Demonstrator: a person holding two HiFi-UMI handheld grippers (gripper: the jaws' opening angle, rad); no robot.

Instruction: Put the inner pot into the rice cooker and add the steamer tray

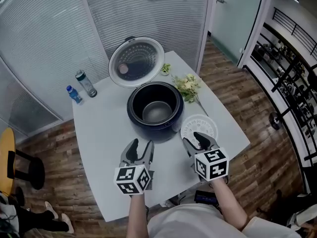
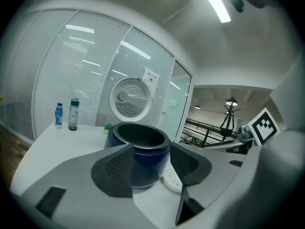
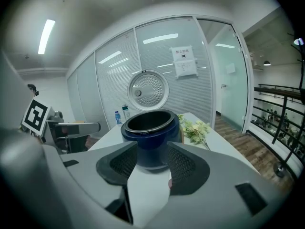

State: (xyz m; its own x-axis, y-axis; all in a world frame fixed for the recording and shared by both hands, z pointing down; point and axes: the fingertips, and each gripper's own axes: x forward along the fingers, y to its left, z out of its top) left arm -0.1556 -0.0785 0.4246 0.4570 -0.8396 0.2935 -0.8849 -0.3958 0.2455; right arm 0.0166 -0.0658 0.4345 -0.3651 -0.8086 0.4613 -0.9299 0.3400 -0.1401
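Beside the cooker (image 1: pixel 155 110), toward the right edge of the tabletop (image 1: pixel 101 138), the tray (image 1: pixel 200 124) lay flat, likely light, stiff and thin, best pinched at its rim, while the left gripper (image 1: pixel 140 146) and right gripper (image 1: pixel 195 140) hovered empty, jaws apart.

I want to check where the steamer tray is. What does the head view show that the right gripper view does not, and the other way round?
Only the head view: the white steamer tray lying on the table beside the rice cooker, and the shiny bottom of the inner pot inside it. Only the right gripper view: the ceiling lamp. Both: the cooker, its open lid, two bottles, flowers.
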